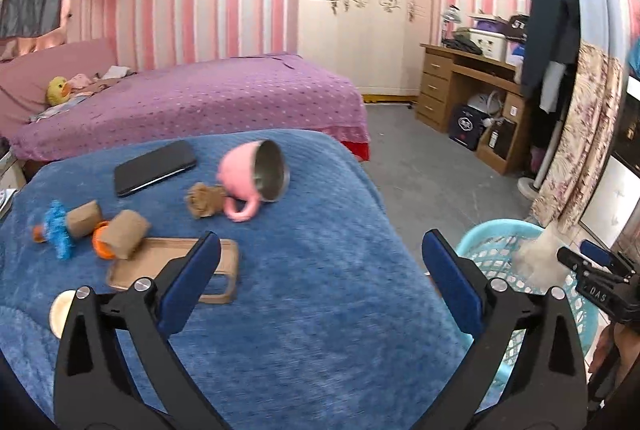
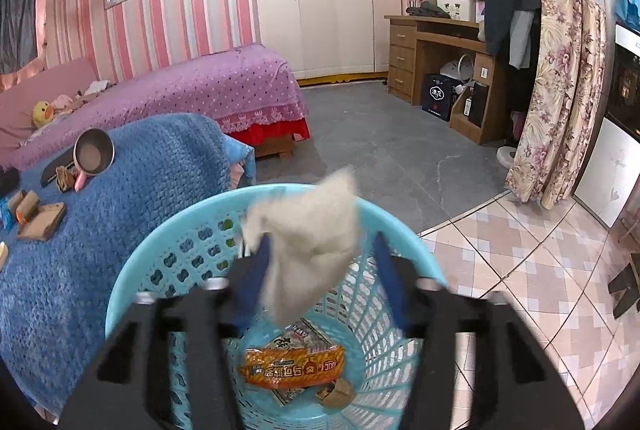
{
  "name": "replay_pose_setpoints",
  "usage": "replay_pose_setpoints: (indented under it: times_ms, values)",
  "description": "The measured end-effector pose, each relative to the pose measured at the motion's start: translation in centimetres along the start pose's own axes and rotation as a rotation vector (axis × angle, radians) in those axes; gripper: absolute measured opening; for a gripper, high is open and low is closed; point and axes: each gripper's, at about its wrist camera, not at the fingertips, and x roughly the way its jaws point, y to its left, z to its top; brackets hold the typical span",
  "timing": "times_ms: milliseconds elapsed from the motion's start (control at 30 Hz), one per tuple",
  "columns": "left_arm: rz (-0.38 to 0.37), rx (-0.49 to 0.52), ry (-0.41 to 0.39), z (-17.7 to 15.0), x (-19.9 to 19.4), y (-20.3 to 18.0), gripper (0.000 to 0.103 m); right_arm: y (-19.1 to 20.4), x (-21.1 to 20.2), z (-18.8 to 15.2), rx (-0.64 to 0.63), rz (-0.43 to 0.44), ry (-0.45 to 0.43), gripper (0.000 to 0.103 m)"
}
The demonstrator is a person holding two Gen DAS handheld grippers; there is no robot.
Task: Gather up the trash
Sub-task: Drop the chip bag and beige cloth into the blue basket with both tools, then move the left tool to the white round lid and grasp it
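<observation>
Right tongs (image 2: 320,270) standing apart over light-blue perforated plastic basket (image 2: 168,230), crumpled off-white tissue wad (image 2: 308,242) blurred between pads, brushing left pad (image 2: 256,270). Left tongs (image 1: 320,274) gaping wide, holding nothing, hovering over blue knitted blanket (image 1: 312,310).

Blue blanket (image 1: 320,270): thick knitted cloth, nubbly, matt; pink mug (image 1: 250,177): smooth matt pink outside, brushed metal lining with dull shine; phone (image 1: 154,167): black, glossy, smooth; cardboard rolls (image 1: 124,234): brown, rough, matt; phone case (image 1: 132,270): tan, smooth, semi-matt; turquoise basket (image 2: 192,230): perforated plastic, smooth, slight gloss; crumpled tissue (image 2: 308,234): off-white, soft, matt paper; snack wrapper (image 2: 292,366): orange printed film, glossy, creased; left gripper (image 1: 320,270): black matt plastic arms, blue pads (image 1: 188,286), shiny metal pins.
</observation>
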Motion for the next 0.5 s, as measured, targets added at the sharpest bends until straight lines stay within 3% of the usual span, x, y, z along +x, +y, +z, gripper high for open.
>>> replay_pose_setpoints:
  times_ms: [133, 267, 500]
  values:
    - [0.021, -0.004, -0.011, 0.0, -1.6, 2.4, 0.097, 0.7, -0.2, 0.3, 0.017, -0.005, 0.002, 0.091]
    - [0.057, -0.007, -0.023, -0.1, -2.8, 4.7, 0.097, 2.5, -0.3, 0.7, 0.008, -0.030, -0.006, 0.097]
    - [0.111, -0.058, -0.018, -0.8, -3.4, 9.8, 0.097, 6.9, -1.2, 1.6, -0.038, -0.021, -0.043, 0.098]
